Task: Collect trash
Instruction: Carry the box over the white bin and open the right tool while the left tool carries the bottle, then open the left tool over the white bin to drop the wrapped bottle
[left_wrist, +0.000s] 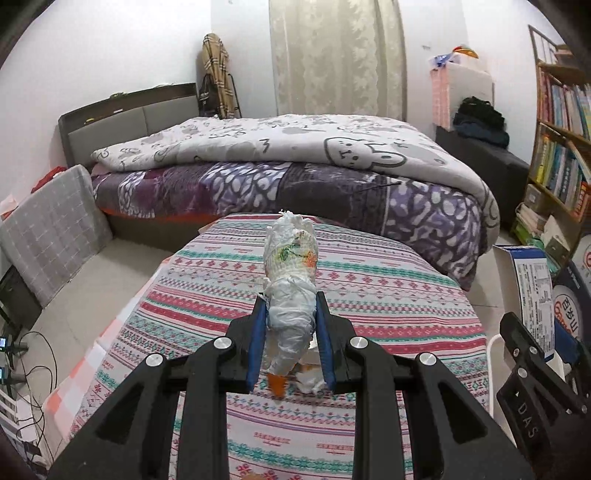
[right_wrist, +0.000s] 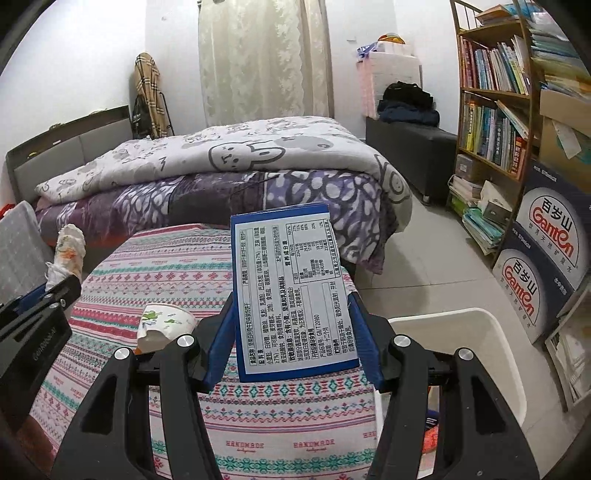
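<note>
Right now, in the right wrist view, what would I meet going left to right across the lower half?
Left gripper holding rolled white trash → crumpled paper cup → blue box in the right gripper → white bin → water cartons.

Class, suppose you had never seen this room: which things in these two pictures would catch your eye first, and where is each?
First, the crumpled tissue wad clamped in the left gripper above the striped cloth. Next, the blue box with its printed label, held in the right gripper, beside the white bin at lower right. A crushed paper cup lies on the cloth.
</note>
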